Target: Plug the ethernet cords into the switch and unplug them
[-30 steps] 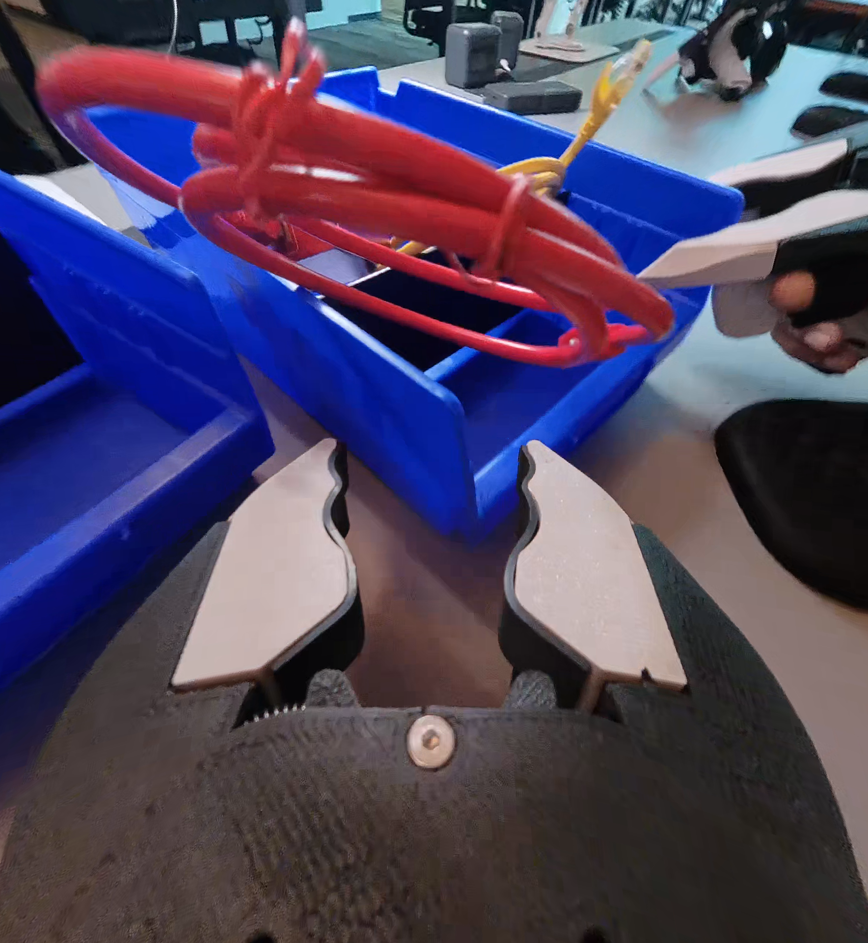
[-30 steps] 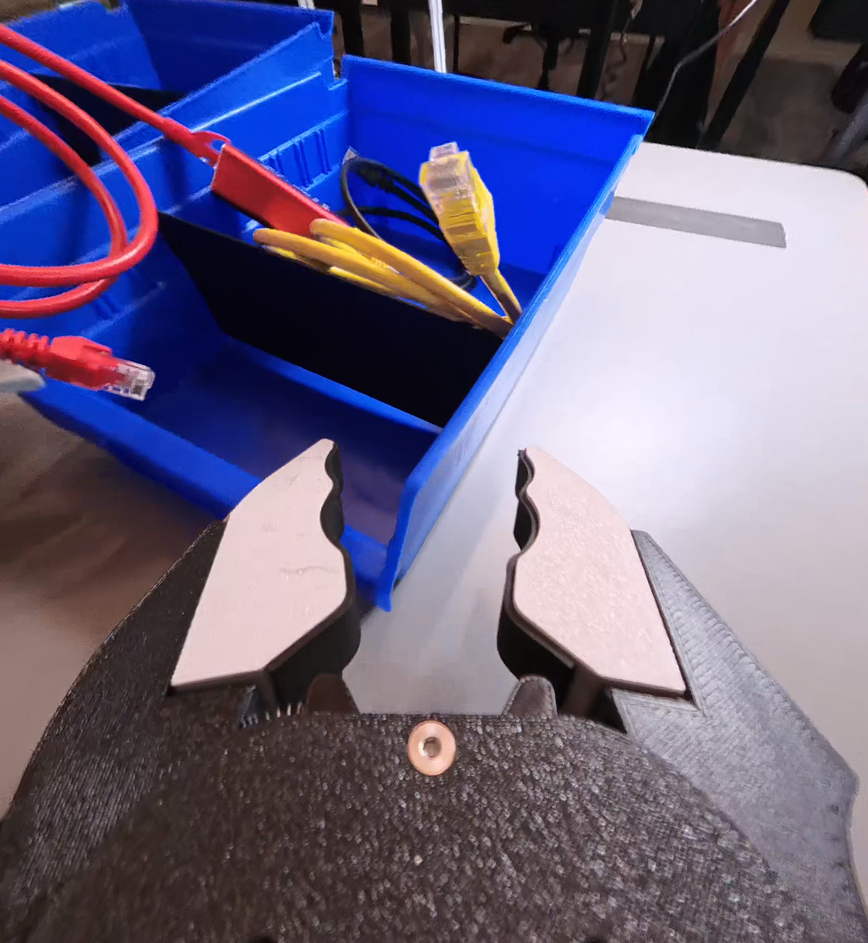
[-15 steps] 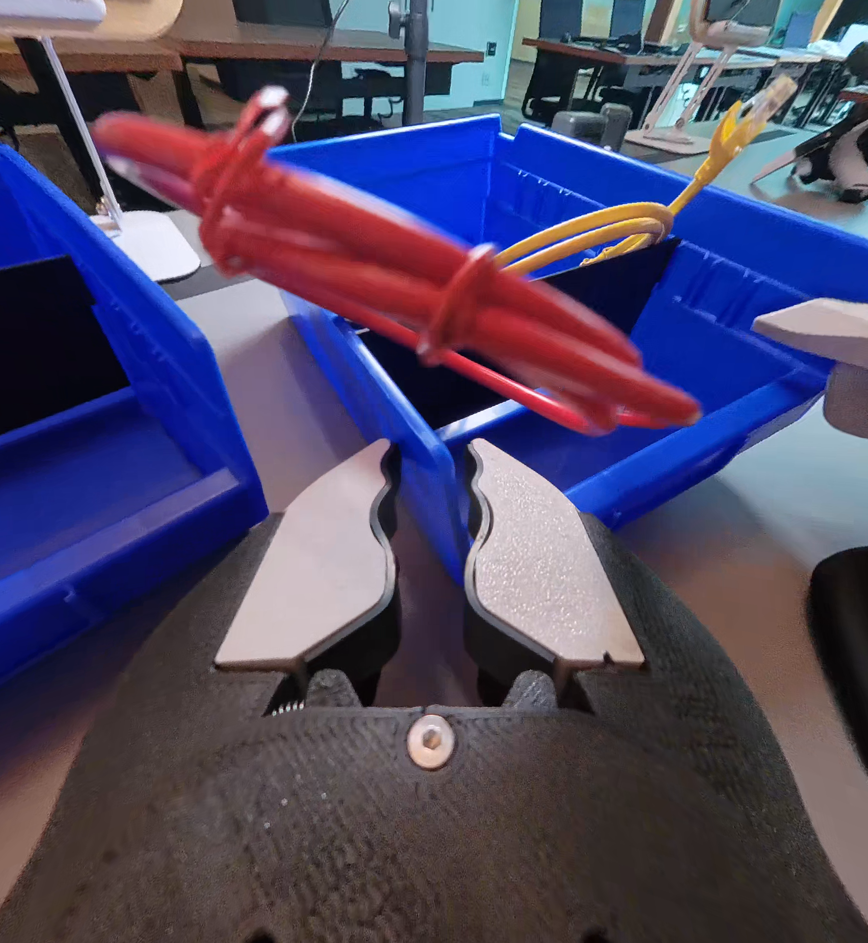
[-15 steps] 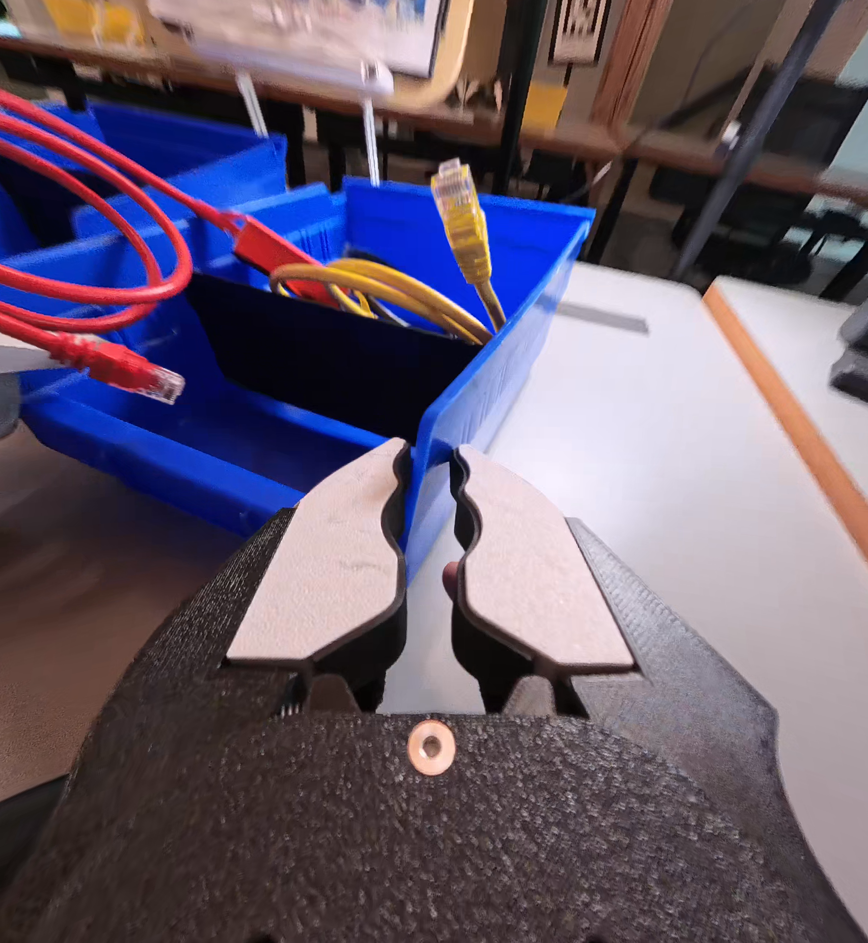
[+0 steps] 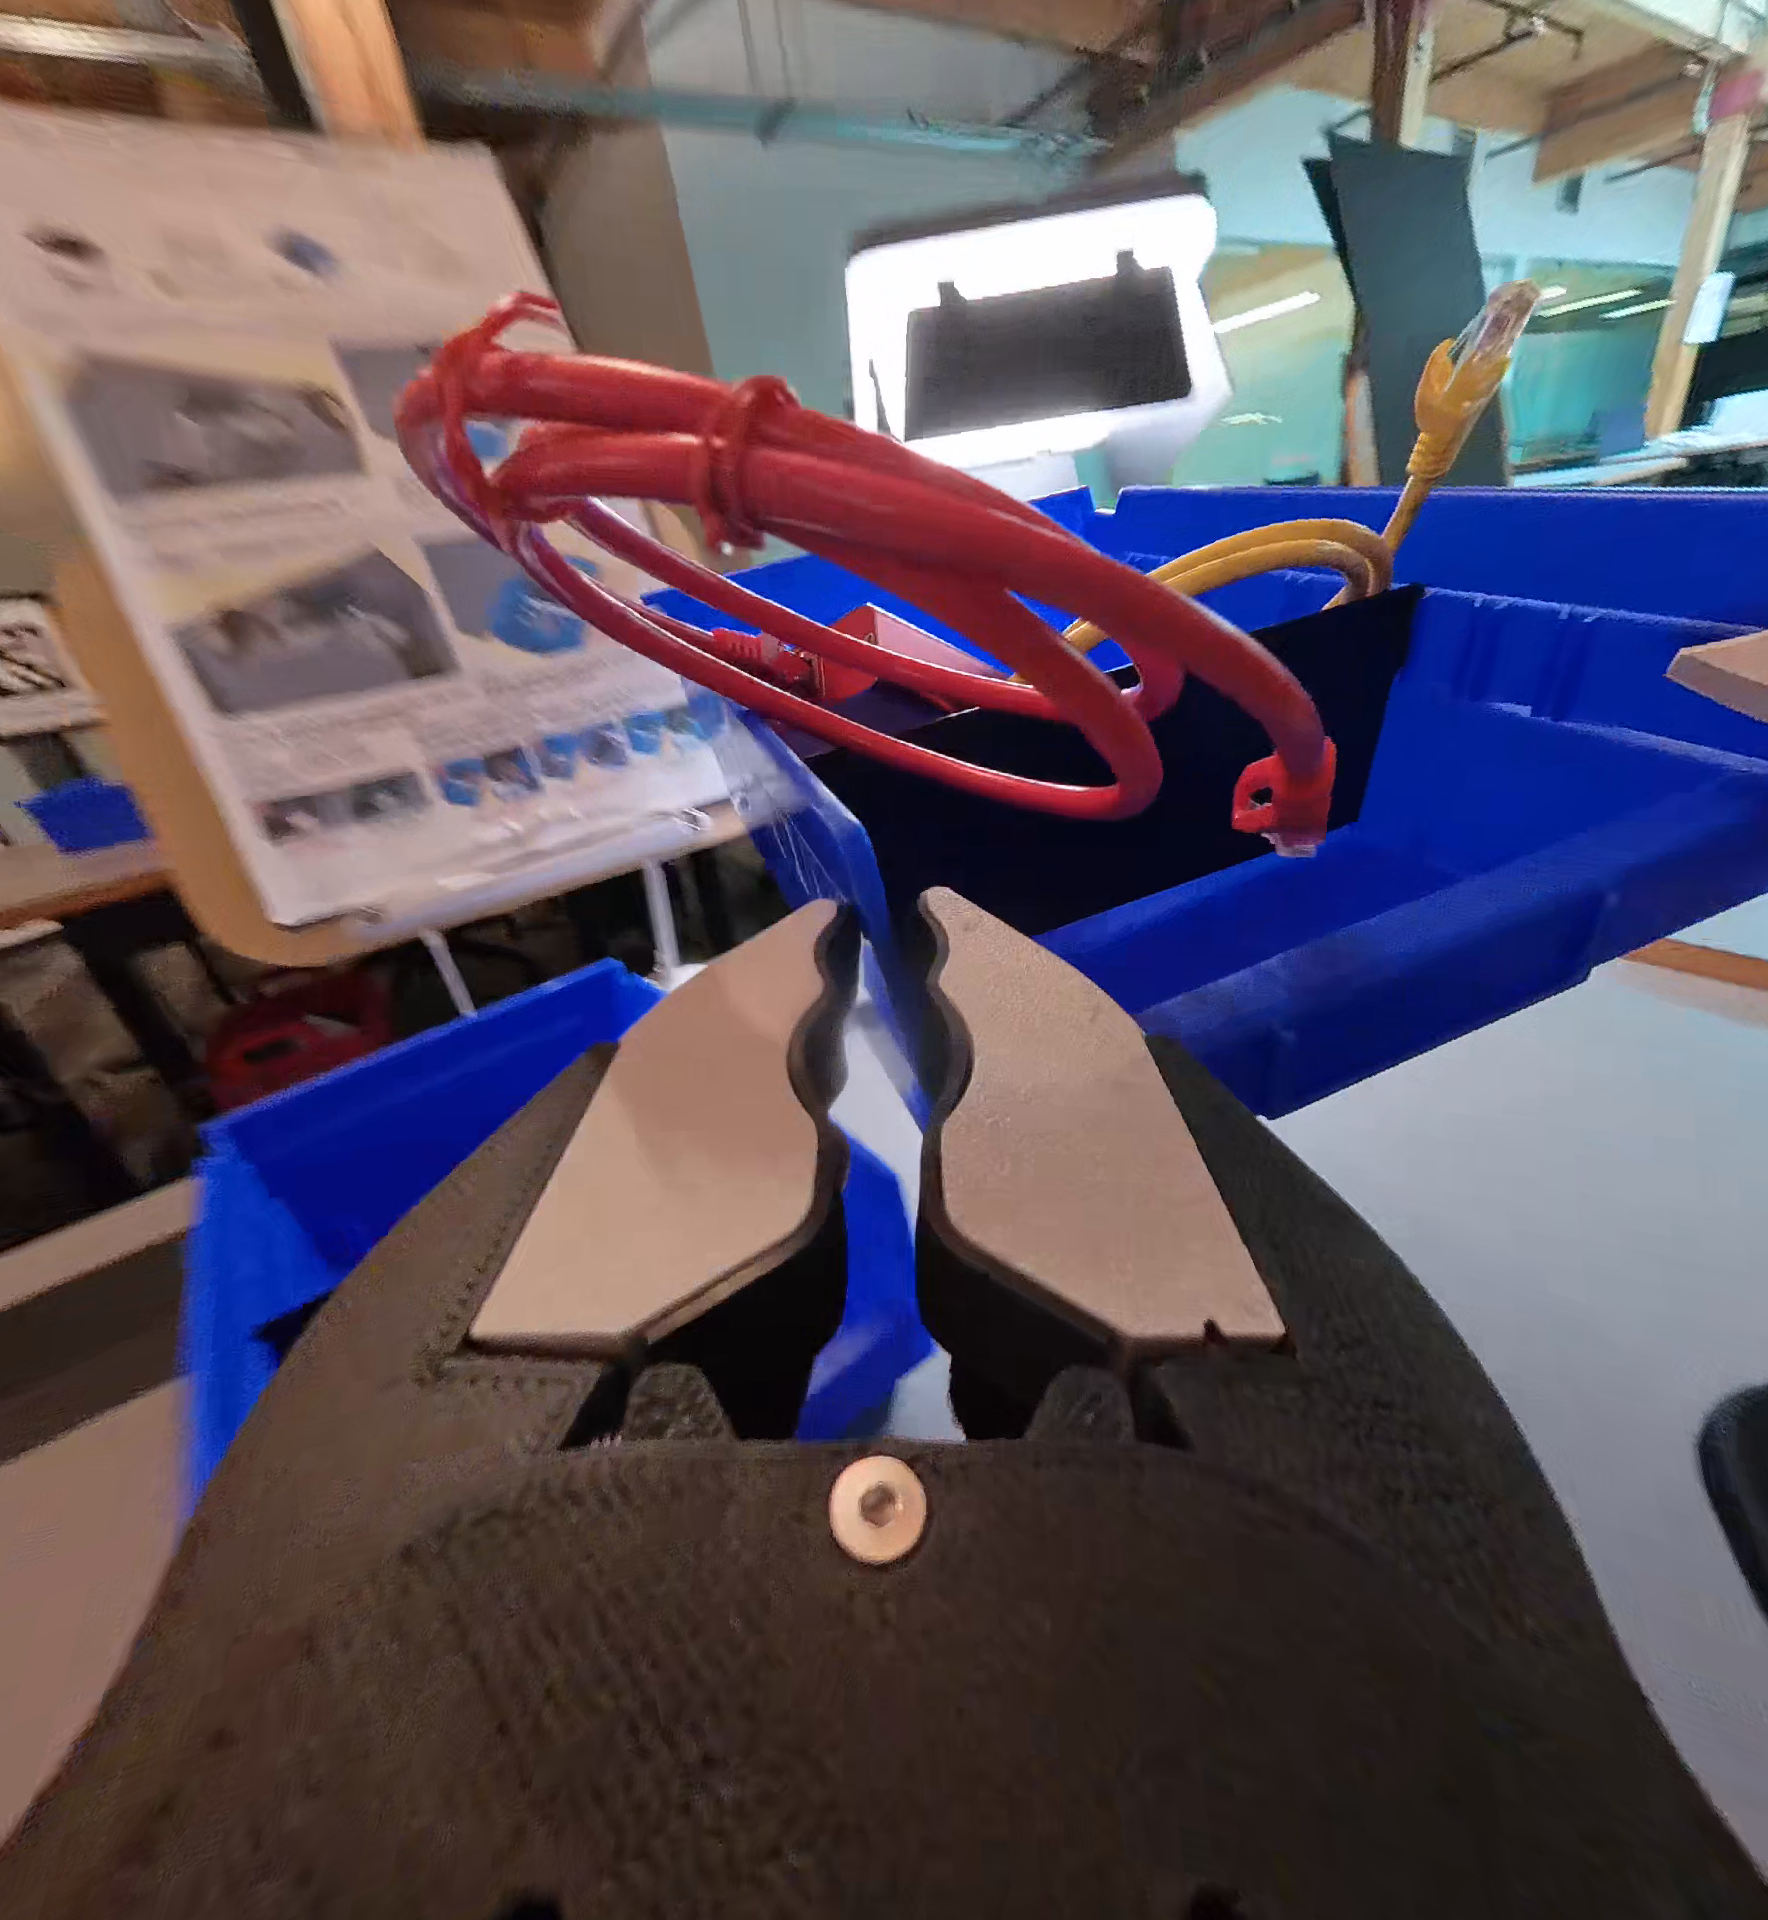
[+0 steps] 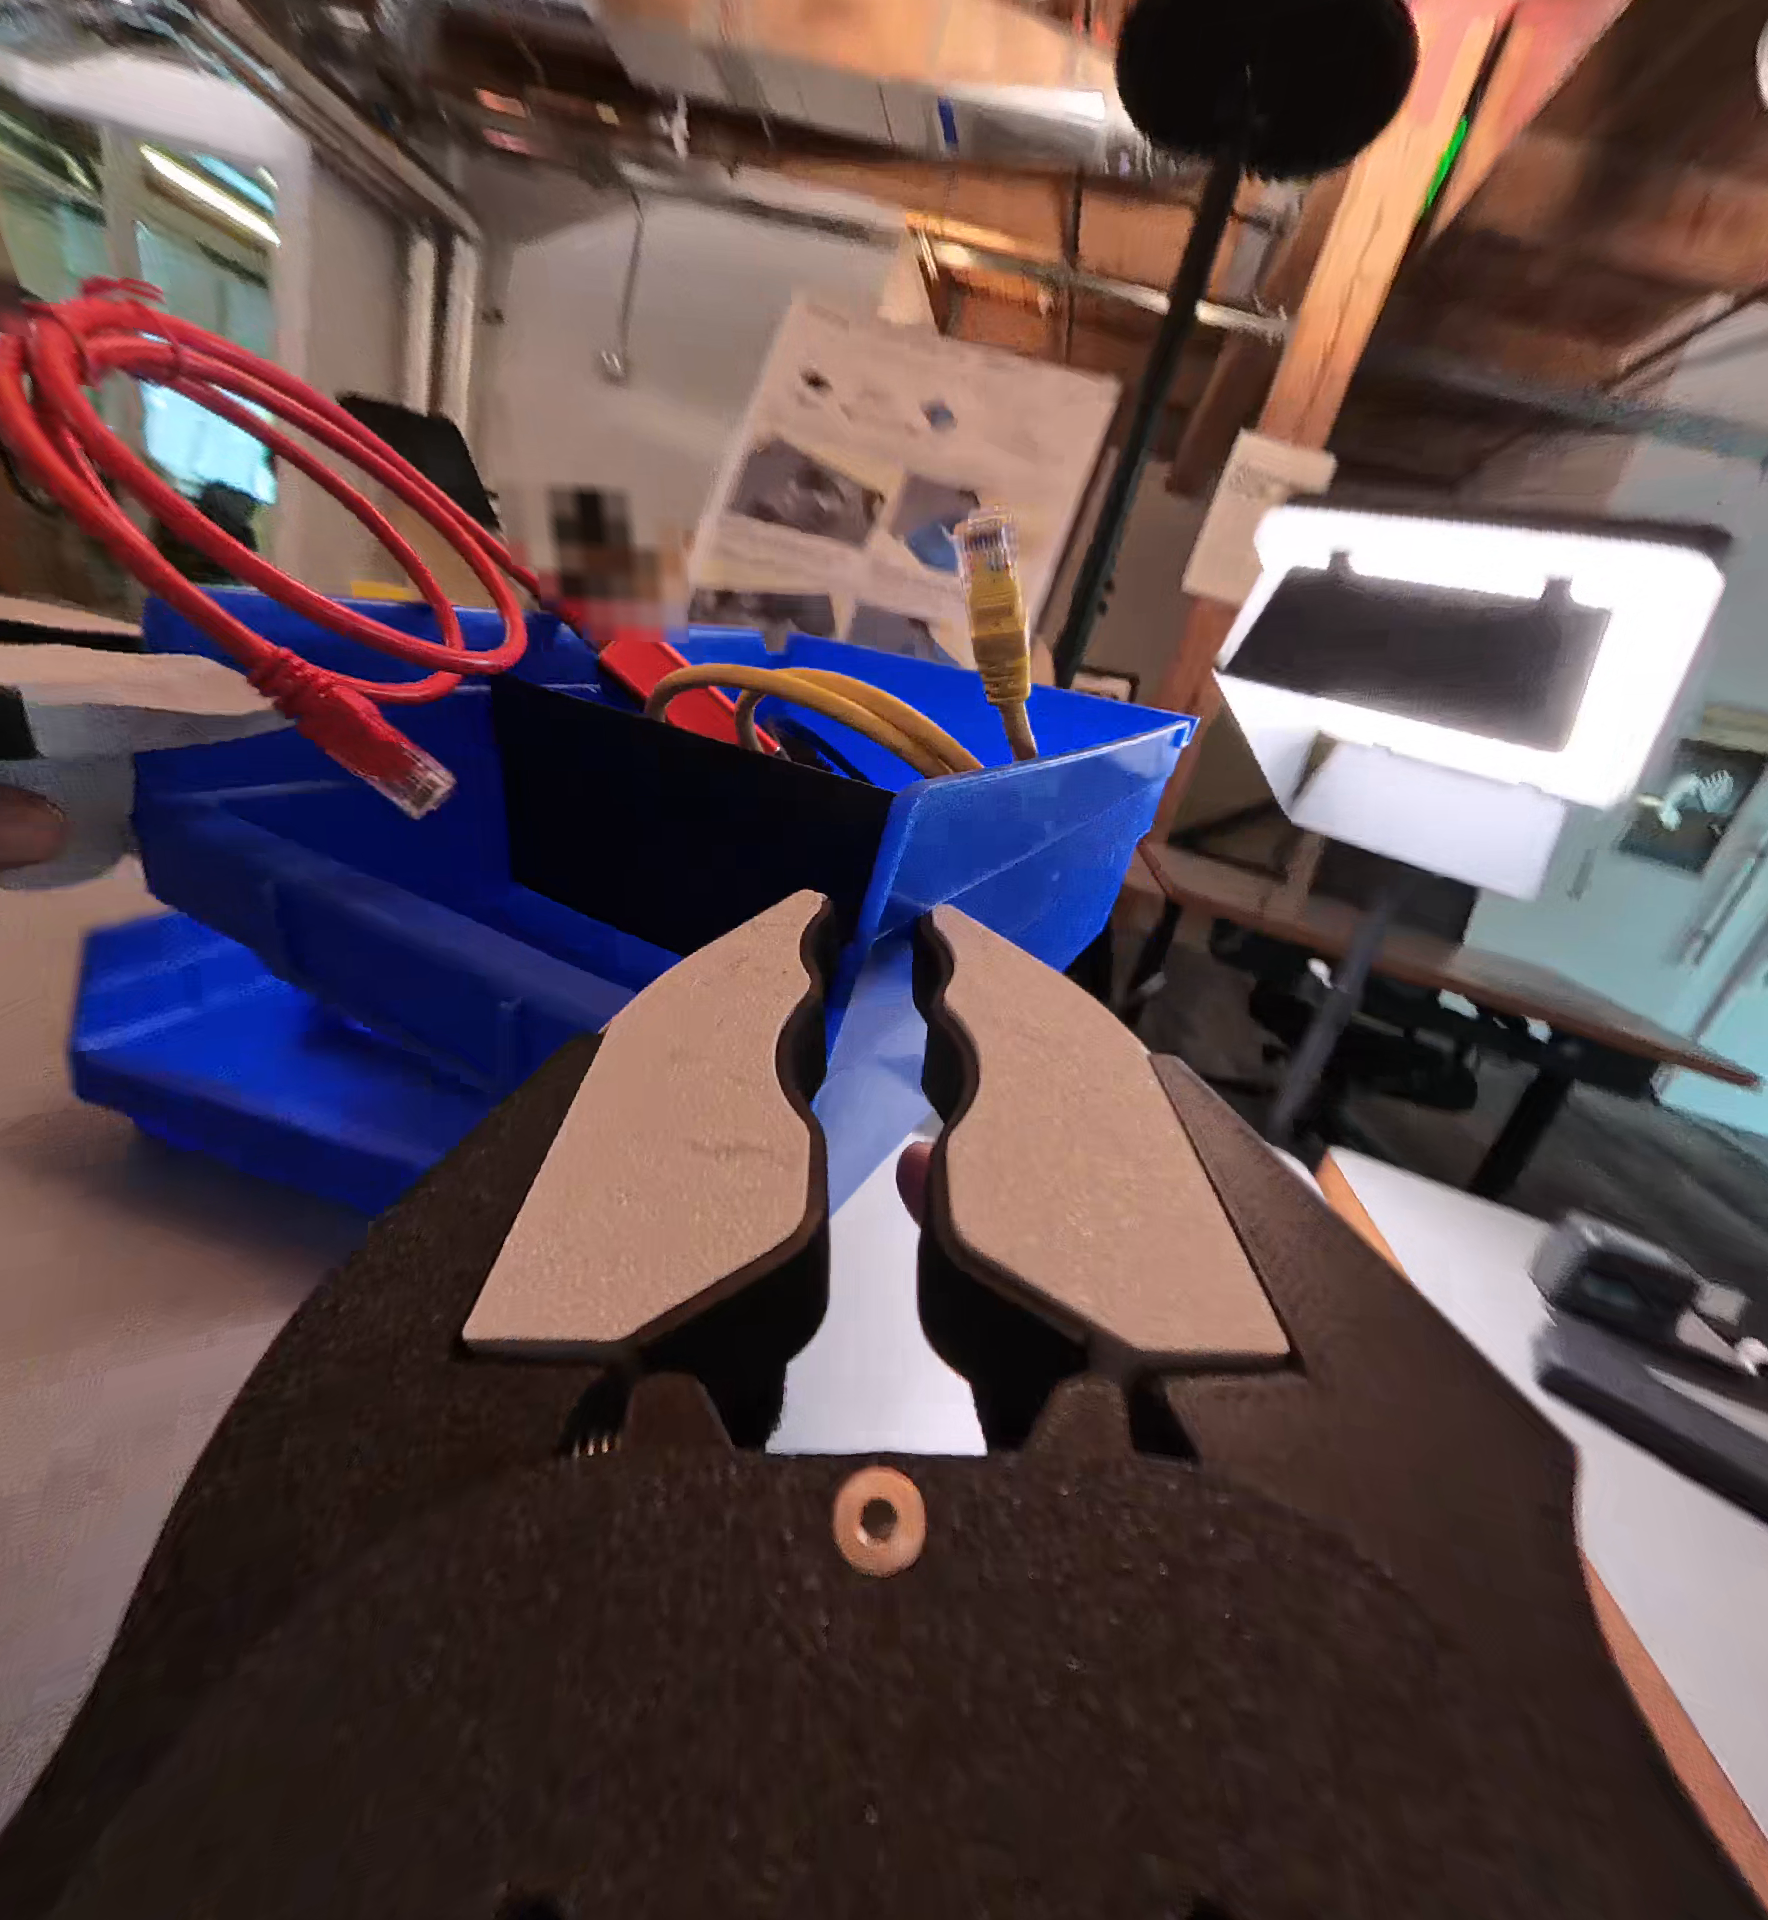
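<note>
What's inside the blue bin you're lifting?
In the blue bin: coiled yellow ethernet cord, its plug sticking up, a red flat piece, and a black divider. The red cord loops above it. The divider hides the bottom.

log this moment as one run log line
left gripper: shut on blue bin left wall | right gripper: shut on right wall | bin: lifted, tilted | red cord, yellow cord: in bin, unplugged

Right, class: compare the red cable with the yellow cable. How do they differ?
The red cable loops high above the blue bin, plug hanging down; the yellow cable coils inside it, plug pointing up. Ties bundle the red cable; none show on the yellow cable. Both end in clear-tipped plugs.
</note>
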### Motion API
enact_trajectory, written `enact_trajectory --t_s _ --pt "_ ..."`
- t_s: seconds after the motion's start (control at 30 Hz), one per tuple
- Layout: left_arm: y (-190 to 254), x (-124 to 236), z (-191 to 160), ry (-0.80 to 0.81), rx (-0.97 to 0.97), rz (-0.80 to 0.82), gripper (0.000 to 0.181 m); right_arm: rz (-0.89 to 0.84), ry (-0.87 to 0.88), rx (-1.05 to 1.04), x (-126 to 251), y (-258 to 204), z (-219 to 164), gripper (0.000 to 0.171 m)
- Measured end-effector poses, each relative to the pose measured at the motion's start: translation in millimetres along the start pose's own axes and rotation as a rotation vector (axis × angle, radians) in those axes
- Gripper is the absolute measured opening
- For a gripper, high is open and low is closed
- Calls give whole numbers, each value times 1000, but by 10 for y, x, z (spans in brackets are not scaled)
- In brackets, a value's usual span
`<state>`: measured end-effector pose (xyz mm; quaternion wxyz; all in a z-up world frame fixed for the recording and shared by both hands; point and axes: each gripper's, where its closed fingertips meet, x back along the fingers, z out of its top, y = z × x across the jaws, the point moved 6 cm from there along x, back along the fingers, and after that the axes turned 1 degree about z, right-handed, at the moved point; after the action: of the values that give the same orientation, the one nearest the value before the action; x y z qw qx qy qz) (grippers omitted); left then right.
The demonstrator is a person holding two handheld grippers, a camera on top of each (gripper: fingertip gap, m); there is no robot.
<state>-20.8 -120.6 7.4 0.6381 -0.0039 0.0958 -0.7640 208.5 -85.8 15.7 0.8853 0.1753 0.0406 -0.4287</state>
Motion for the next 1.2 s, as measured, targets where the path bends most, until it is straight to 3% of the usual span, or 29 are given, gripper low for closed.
enact_trajectory --t_s 0.27,0.53,0.73,0.97,1.1,1.2 --pt "-1092 1126 320 27 -86 320 8 259 152 -83 -727 -1200 567 14" --pt "-2181 2146 -48 -91 -156 592 7 584 33 -181 -1503 -2732 252 16" --pt "-2602 2363 -707 -208 -86 668 6 700 -151 -188 -1724 -3395 -363 17" --pt "-2735 2271 -1475 -335 46 613 8 724 -296 -125 -1776 -3555 -957 18" --pt "-2778 2180 -1649 -516 33 534 11 808 -388 -96 -1804 -3449 -1012 14" --pt "-2804 2247 -1456 -458 4 527 17 860 -341 -65 -1772 -3220 -771 21"
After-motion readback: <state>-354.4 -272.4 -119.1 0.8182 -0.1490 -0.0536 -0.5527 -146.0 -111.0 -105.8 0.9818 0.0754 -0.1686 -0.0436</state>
